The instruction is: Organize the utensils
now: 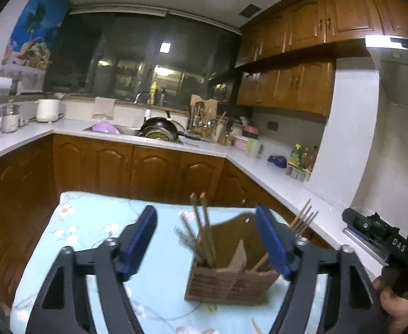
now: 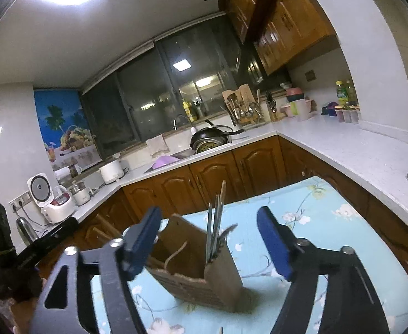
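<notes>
Kitchen, floral cloth [image 1: 98, 222]: L gripper [image 1: 206, 246] & R gripper [image 2: 208, 246] jaws wide, empty, flanking utensil holder [image 1: 229, 281].

Black pan [image 1: 161, 128] stacked in sink [image 1: 112, 130]. White rice cooker [image 2: 54, 200] on left counter [image 1: 17, 142]. Bottles [image 1: 301, 157] by right wall. Wooden cupboards [image 1: 309, 25] overhead. Dark window [image 2: 153, 94] behind.

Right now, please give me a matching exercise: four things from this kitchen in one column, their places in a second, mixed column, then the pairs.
Things:
1. wooden holder
2. black pan
3. rice cooker
4. left gripper

Places:
A. at the sink
B. open, facing the holder
C. on the floral cloth
D. on the side counter, lid up

Pairs: 1-C, 2-A, 3-D, 4-B
</notes>
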A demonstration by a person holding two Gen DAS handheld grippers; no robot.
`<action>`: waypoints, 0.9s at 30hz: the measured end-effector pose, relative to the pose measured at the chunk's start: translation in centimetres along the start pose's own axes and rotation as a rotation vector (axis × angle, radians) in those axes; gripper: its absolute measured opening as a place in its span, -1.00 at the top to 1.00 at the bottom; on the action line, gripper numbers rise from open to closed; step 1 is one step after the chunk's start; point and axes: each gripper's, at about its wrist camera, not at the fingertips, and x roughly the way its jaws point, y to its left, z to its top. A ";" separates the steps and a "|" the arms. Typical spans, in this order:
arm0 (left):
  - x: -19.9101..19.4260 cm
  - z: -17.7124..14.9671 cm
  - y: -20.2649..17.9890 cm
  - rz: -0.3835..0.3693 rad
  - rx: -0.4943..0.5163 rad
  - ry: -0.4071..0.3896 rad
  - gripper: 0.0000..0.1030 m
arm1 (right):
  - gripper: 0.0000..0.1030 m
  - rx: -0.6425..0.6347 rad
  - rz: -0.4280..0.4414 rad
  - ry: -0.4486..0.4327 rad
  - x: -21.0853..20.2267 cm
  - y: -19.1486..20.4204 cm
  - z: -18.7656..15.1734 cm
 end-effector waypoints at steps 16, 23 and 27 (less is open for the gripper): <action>-9.1 -6.9 -0.5 0.099 -0.155 0.127 -0.54 | -0.82 -0.036 -0.024 0.060 -6.5 0.6 -7.2; -13.3 -7.1 -0.4 0.114 -0.157 0.113 -0.54 | -0.84 -0.074 0.008 0.045 -9.4 2.2 -6.9; -15.7 -6.7 -0.8 0.111 -0.143 0.081 -0.59 | -1.00 -0.131 0.029 -0.010 -11.7 3.8 -6.1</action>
